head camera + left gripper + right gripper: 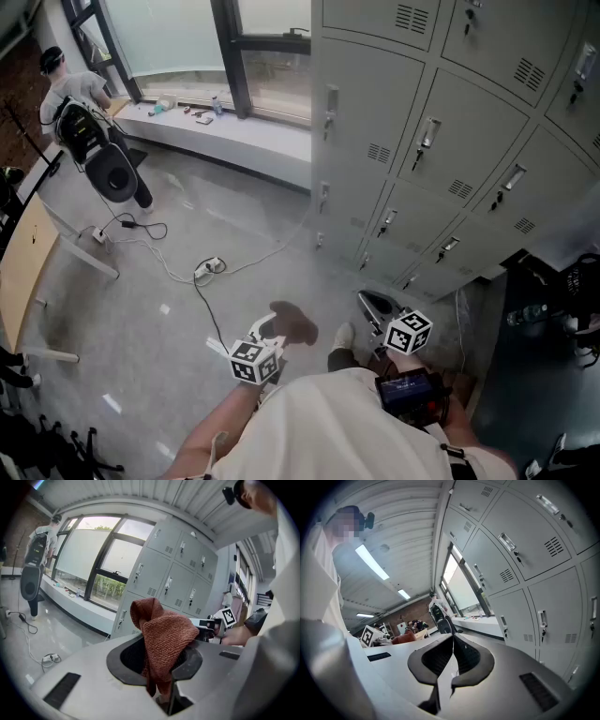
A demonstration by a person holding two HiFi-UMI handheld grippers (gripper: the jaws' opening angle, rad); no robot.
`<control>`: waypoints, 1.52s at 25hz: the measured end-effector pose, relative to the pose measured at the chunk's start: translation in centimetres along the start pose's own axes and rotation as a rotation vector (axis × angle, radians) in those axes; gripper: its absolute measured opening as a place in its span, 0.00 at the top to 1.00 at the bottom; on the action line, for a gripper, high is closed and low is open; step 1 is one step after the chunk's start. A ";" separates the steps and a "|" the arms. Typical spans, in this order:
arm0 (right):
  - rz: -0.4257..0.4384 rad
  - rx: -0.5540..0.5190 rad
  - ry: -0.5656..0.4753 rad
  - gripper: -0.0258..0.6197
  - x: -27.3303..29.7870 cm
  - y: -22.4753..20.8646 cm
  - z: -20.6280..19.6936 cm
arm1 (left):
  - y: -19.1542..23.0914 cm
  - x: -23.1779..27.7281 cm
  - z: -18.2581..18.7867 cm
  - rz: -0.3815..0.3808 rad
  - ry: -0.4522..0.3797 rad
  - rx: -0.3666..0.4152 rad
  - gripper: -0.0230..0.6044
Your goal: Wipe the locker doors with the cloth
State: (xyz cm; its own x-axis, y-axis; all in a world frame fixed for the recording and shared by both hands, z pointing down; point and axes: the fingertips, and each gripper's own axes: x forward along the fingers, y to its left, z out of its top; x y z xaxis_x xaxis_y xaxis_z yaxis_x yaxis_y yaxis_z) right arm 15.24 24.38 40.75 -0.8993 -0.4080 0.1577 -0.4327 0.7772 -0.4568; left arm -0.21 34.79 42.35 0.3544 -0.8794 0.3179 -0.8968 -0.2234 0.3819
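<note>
Left tool (159,663) clamps the rust cloth (164,630), right tool (452,641) is pinched together empty, locker doors (441,141) closed.

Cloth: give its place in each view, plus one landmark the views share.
Head view: the cloth is a brown shape low at centre, over the floor.
Left gripper view: the cloth fills the centre, clamped between the jaws.
Right gripper view: the cloth is small and reddish, left of centre, in the distance.
Shared landmark: the grey lockers.
</note>
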 end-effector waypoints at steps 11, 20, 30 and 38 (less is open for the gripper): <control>0.065 -0.039 -0.024 0.93 4.8 -15.5 12.0 | 0.8 20.1 10.2 0.021 -0.008 0.106 0.86; 0.057 -0.031 0.015 0.93 4.4 -22.2 14.4 | 0.8 30.4 10.0 -0.004 0.088 0.108 0.86; -0.077 0.029 0.035 0.93 5.8 -27.5 15.8 | 4.0 43.5 10.4 -0.023 0.196 0.107 0.86; -0.187 0.107 0.044 0.93 5.9 -28.1 14.1 | 1.5 52.6 12.8 -0.085 0.227 0.238 0.86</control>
State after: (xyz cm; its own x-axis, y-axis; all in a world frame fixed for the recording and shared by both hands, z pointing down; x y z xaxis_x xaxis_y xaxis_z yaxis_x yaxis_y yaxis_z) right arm 23.03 -6.64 42.20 -0.8070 -0.5173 0.2850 -0.5850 0.6336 -0.5064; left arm 13.76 -17.18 48.56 0.4563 -0.7435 0.4888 -0.8888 -0.4074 0.2101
